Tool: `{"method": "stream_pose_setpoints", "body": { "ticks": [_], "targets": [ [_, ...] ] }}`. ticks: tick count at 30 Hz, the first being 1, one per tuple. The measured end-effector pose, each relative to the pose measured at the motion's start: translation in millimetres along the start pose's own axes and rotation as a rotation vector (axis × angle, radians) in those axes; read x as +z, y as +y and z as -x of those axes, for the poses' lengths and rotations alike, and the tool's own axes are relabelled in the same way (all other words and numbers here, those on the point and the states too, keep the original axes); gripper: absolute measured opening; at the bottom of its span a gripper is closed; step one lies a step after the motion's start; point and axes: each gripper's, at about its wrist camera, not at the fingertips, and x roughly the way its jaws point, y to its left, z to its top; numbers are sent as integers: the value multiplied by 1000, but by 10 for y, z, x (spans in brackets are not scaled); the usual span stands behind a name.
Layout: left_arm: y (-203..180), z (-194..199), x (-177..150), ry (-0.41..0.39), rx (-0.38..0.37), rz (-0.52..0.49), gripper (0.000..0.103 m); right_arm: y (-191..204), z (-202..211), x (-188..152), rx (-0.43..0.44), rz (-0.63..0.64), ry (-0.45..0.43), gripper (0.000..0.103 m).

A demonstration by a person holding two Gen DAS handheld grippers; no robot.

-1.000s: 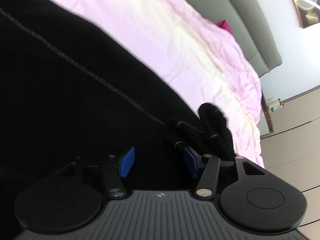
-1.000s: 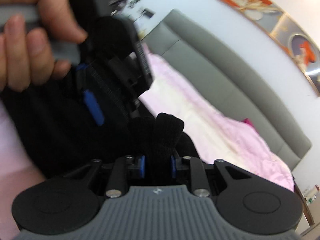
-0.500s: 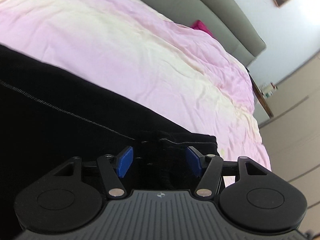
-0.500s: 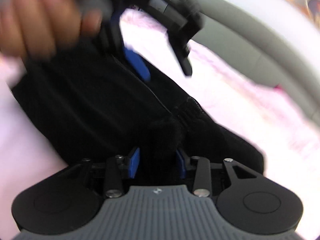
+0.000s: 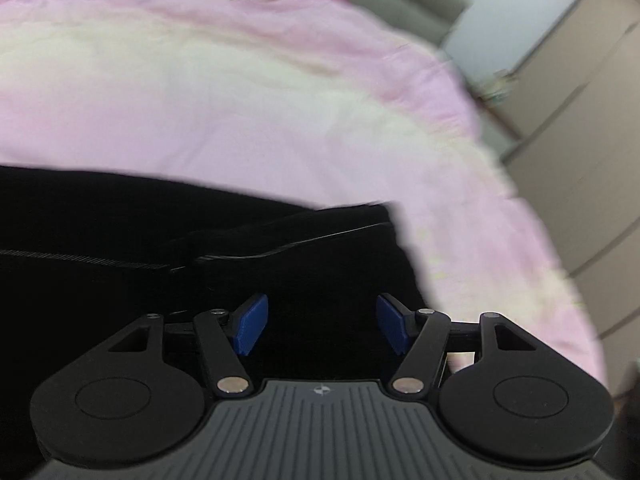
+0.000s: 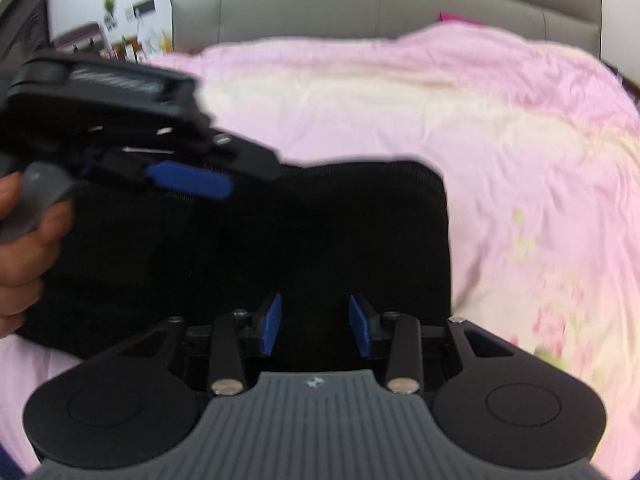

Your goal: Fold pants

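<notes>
The black knit pants point(image 6: 320, 232) lie folded into a compact rectangle on the pink quilted bed cover point(image 6: 500, 128), so the fold looks nearly finished. The left gripper point(image 5: 320, 326) is closing on nothing, its blue pads clear of the cloth; the right gripper point(image 6: 316, 330) stands parted and empty above the pants. Next comes a final fold or smoothing — regrasp an edge squarely. No containers show.

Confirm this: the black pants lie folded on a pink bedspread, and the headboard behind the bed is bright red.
Not quite. The black pants do lie folded on the pink bedspread, but the headboard is grey, not bright red. The right wrist view shows it.
</notes>
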Motion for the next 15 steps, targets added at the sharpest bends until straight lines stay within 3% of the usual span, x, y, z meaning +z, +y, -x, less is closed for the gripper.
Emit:
{"method": "stream_pose_setpoints", "body": {
  "ticks": [1, 3, 5, 6, 7, 8, 10, 12, 15],
  "targets": [
    [106, -74, -25, 16, 15, 34, 45, 36, -12, -51, -2, -11, 30, 35],
    [426, -106, -68, 9, -42, 195, 19, 6, 56, -319, -6, -7, 68, 35],
    [771, -103, -114, 20, -128, 436, 7, -43, 65, -387, -15, 5, 67, 35],
    [881, -86, -143, 26, -177, 517, 7, -92, 58, -351, -6, -9, 58, 35],
    [902, -41, -130, 22, -197, 532, 6, -120, 84, -337, 11, -34, 41, 35],
    [860, 46, -127, 9, -187, 485, 9, -161, 119, -320, 38, -65, 16, 35],
    [673, 233, -127, -26, -150, 347, 31, -245, 210, -278, 95, -143, -47, 35],
    [483, 357, -171, -66, -162, 247, 74, -281, 284, -238, 109, -182, -106, 35],
    [165, 377, -231, -59, -118, 87, 78, -228, 382, -232, 78, -186, -173, 35]
  ]
}}
